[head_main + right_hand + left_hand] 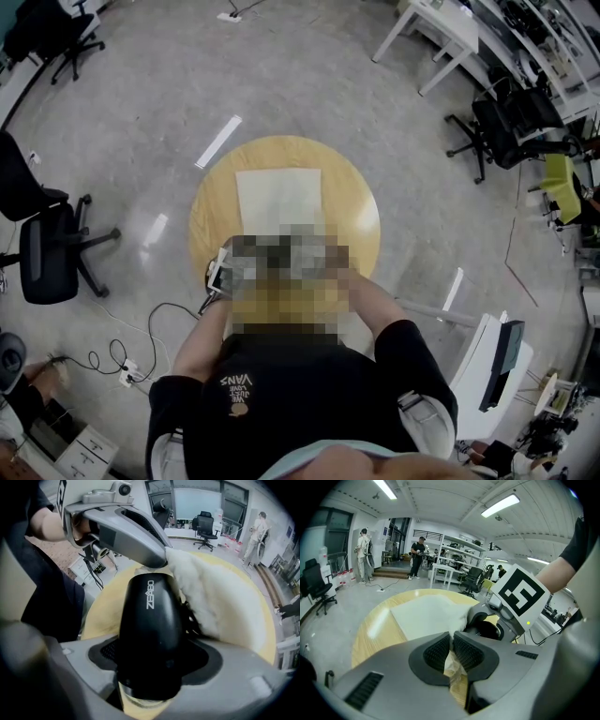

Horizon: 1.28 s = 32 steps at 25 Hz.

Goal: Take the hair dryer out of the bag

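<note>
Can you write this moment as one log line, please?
left gripper: shut on bag | right gripper: shut on hair dryer | hair dryer: at bag mouth, over table

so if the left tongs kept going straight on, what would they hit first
Likely the white bag, whose edge the left tongs pinch, then the round table under it; depth is unclear.

Bright ceiling strip lights, floor glare, fisheye-warped edges
</note>
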{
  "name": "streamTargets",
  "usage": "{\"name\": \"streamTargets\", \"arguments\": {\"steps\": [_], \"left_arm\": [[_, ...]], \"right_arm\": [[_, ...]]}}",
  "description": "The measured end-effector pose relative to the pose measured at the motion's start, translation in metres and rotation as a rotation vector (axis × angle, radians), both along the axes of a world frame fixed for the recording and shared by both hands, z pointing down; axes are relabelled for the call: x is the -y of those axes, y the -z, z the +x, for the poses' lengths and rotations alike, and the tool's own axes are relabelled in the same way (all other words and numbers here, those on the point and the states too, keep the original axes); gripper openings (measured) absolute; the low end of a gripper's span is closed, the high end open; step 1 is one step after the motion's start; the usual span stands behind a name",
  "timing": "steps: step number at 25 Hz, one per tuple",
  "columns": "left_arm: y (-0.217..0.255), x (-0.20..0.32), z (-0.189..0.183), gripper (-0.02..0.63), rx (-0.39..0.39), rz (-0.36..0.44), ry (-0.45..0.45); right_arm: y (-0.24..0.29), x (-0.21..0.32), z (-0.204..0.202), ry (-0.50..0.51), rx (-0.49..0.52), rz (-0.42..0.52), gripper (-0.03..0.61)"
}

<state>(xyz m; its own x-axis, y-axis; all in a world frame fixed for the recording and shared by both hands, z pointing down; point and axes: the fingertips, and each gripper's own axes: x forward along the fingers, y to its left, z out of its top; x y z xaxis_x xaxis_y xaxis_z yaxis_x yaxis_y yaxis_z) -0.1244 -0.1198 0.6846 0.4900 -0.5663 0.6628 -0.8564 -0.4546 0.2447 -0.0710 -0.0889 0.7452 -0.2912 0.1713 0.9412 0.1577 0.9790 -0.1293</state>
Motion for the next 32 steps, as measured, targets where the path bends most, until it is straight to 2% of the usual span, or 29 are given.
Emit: {"name": "streamTargets", "arguments": {"steps": [15,22,32], "left_arm": [[0.006,-0.002,-0.007,0.043,0.029,-0.001,0.01],[0.002,-0.006,-0.002,0.043,0.029,-0.006,-0.003],[0.001,0.001,0.005,0.041,0.028,-0.004,0.004]], "right_arm": [[0.025,-0.047,0.003,-0.022,0.07,-0.092,0.35],[0.034,-0.073,0.011,-0.083,0.083,-0.192,0.35],[0.043,-0.104,0.025,-0.029,0.095,-0.233,0.35]]}}
